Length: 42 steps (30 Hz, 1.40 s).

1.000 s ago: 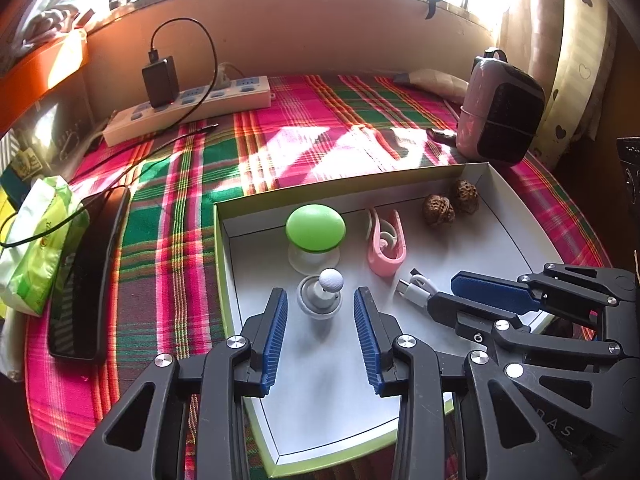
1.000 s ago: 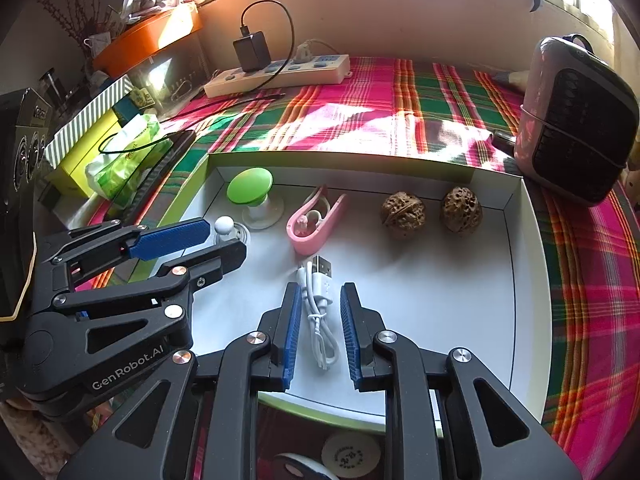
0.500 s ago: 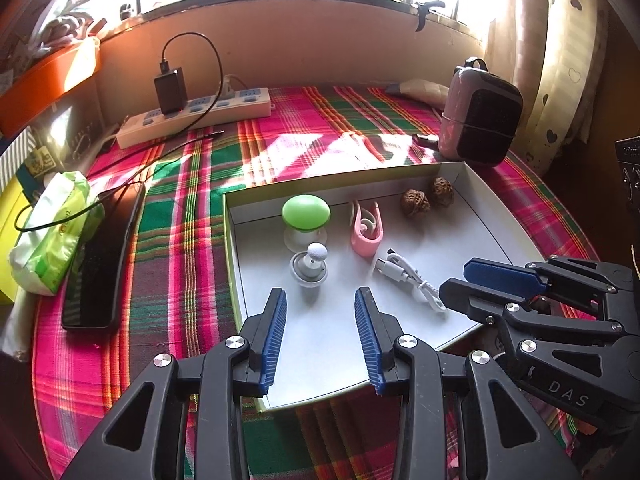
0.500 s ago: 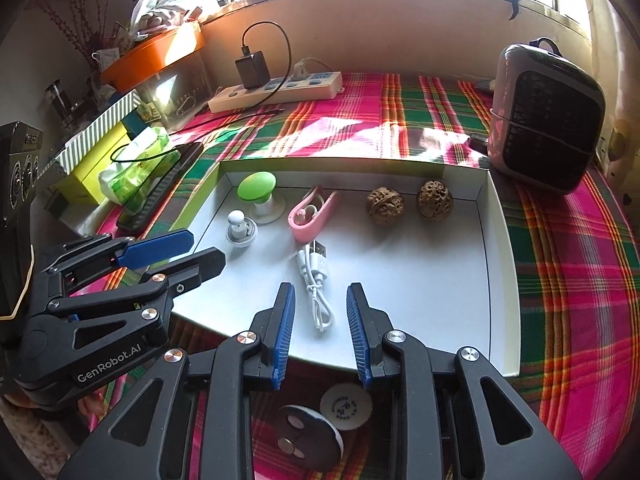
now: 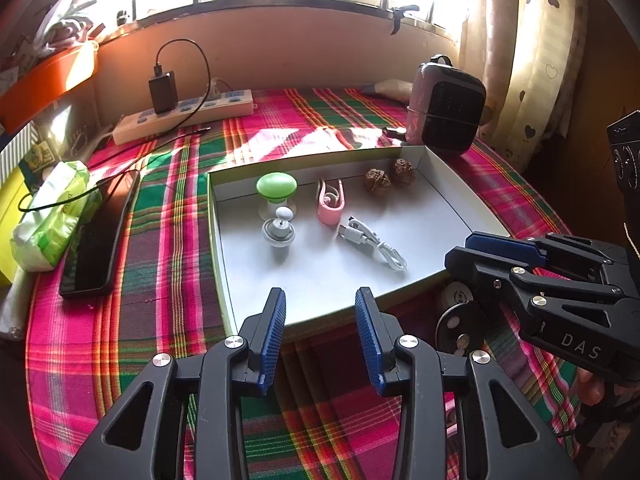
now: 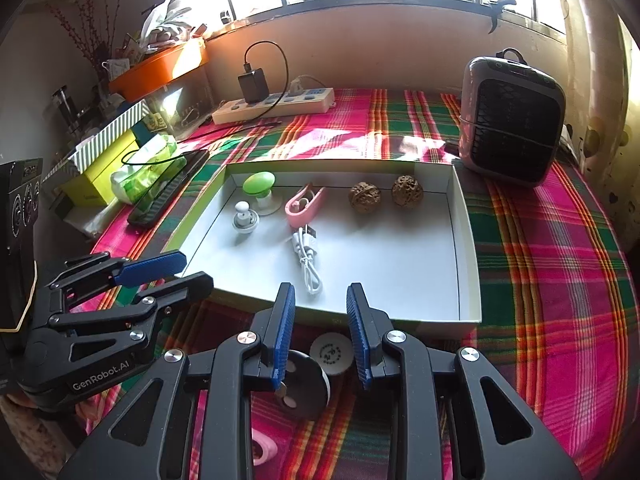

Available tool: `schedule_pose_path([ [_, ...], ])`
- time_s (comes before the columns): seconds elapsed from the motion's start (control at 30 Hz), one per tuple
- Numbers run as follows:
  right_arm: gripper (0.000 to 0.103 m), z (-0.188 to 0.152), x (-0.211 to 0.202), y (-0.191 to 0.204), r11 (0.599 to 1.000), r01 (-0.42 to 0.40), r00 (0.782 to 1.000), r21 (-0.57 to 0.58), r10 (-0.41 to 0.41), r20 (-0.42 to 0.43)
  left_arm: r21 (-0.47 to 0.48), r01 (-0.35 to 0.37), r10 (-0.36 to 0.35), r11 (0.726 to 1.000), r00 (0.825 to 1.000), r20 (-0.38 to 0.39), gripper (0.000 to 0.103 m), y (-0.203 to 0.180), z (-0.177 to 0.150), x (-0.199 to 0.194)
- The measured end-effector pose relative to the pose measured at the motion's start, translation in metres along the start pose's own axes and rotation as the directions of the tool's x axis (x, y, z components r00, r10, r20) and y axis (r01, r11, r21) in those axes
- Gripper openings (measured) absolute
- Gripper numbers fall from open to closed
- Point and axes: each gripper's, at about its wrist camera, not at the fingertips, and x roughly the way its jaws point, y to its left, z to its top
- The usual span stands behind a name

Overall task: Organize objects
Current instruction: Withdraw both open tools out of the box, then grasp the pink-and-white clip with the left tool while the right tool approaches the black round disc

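A shallow white box [image 5: 452, 184] [image 6: 466, 240] lies on the plaid cloth. It holds a green mushroom-shaped item [image 5: 276, 188] [image 6: 259, 184], a small white-and-grey knob [image 5: 279, 230] [image 6: 245, 218], a pink clip [image 5: 331, 204] [image 6: 305, 202], a white USB cable [image 5: 372, 242] [image 6: 306, 256] and two walnuts [image 5: 377, 179] [image 6: 364, 197]. My left gripper [image 5: 320, 330] [image 6: 160, 270] is open and empty, in front of the box's near edge. My right gripper [image 6: 320, 336] [image 5: 480, 248] is open and empty, above a black disc [image 6: 304, 384] and a white disc [image 6: 331, 354].
A pink heater [image 5: 446, 110] [image 6: 512, 120] stands at the back right. A power strip [image 5: 184, 116] with a charger lies at the back. A phone [image 5: 100, 236] and a green tissue pack [image 5: 52, 216] lie left of the box. A small pink item [image 6: 264, 446] lies under my right gripper.
Both grippers have drawn back from inside the box to in front of its near edge. The right gripper let go of the USB cable, which now lies in the box.
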Motion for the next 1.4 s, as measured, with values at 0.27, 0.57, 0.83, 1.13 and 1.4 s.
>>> schedule_pose_path([
  [0.27, 0.028, -0.013, -0.023, -0.011, 1.000, 0.012, 0.999, 0.013, -0.013, 0.045, -0.006, 0.036, -0.036, 0.999, 0.999, 0.029, 0.035, -0.004, -0.013, -0.017],
  [0.57, 0.036, -0.029, -0.039, -0.024, 0.999, 0.027, 0.997, 0.044, -0.029, 0.066, 0.080, 0.172, -0.173, 0.982, 0.985, 0.007, 0.039, -0.028, -0.033, -0.021],
  [0.83, 0.036, -0.041, -0.038, -0.030, 0.998, 0.022, 0.999, 0.065, -0.025, 0.046, 0.129, 0.268, -0.267, 0.955, 0.963, -0.028, 0.041, -0.046, -0.047, -0.019],
  [1.13, 0.036, -0.048, -0.036, -0.036, 0.997, 0.020, 0.999, 0.079, -0.023, 0.034, 0.208, 0.296, -0.288, 0.932, 0.955, -0.067, 0.042, -0.063, -0.058, -0.017],
  [1.4, 0.036, -0.050, -0.033, -0.036, 0.997, 0.019, 0.999, 0.080, -0.021, 0.024, 0.249, 0.287, -0.276, 0.925, 0.958, -0.081, 0.042, -0.069, -0.065, -0.021],
])
